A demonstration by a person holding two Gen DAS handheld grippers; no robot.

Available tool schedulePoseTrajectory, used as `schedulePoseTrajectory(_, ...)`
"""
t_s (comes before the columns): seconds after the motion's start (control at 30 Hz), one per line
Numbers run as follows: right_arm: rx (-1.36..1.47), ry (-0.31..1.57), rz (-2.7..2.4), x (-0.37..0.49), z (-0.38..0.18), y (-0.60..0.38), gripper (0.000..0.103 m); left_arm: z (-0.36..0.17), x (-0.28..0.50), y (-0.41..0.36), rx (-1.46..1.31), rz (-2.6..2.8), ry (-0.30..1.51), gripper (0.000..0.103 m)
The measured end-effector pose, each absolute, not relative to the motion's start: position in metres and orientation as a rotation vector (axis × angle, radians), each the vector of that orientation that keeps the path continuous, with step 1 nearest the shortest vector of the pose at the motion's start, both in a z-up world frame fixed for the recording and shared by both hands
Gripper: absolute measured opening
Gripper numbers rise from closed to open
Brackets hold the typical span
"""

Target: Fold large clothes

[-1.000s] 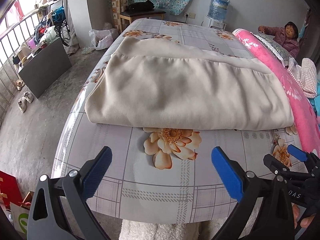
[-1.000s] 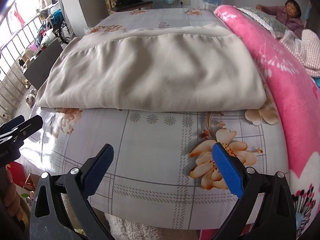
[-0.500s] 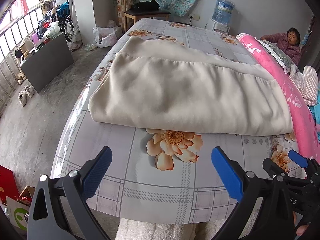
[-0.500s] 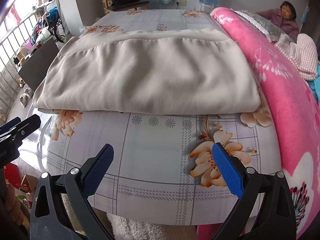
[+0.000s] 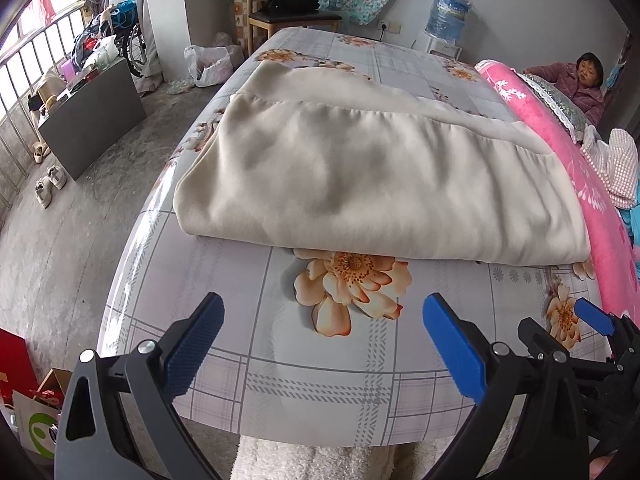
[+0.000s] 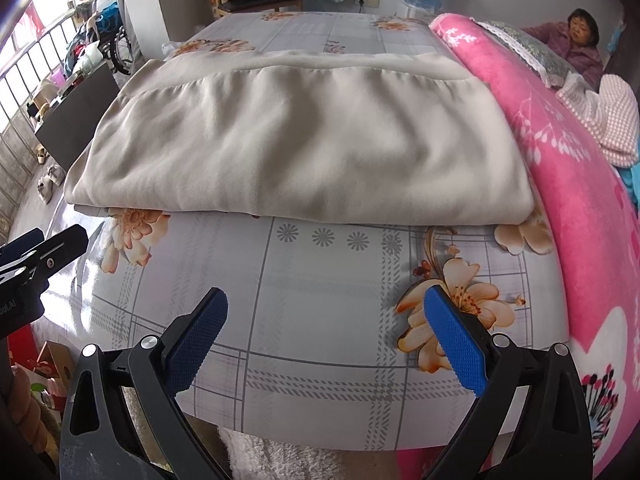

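Note:
A large cream garment (image 5: 372, 184) lies folded into a wide rectangle on the floral table cover (image 5: 320, 368); it also shows in the right wrist view (image 6: 304, 148). My left gripper (image 5: 324, 344) is open and empty above the table's near edge, short of the garment's near fold. My right gripper (image 6: 326, 340) is open and empty, also short of the fold. The right gripper's tip shows at the right of the left wrist view (image 5: 596, 320). The left gripper's tip shows at the left of the right wrist view (image 6: 40, 252).
A pink blanket (image 6: 580, 184) runs along the table's right side. A person (image 5: 584, 84) sits at the far right. A wooden chair (image 5: 288, 16), a water dispenser (image 5: 448, 16), a dark cabinet (image 5: 92, 116) and shoes (image 5: 48, 184) stand on the floor to the left and back.
Both grippers have drawn back and risen slightly, so the garment sits a little farther off. Both stay open and empty. The garment has not moved.

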State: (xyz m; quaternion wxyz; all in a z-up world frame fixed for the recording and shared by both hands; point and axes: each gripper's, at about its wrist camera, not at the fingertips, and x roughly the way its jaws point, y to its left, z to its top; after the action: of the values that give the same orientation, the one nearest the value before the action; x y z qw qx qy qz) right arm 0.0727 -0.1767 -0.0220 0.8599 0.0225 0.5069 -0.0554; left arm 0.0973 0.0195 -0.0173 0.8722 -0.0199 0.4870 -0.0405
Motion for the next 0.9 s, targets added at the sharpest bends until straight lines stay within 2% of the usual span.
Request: schedulePoseTrajectory(0.9, 0.026, 1.066, -0.058, 0.081, -0.018, -0.155, 0.095, -0.016, 0.094, 0.036, -0.021, 0.01, 1.013, 0.098)
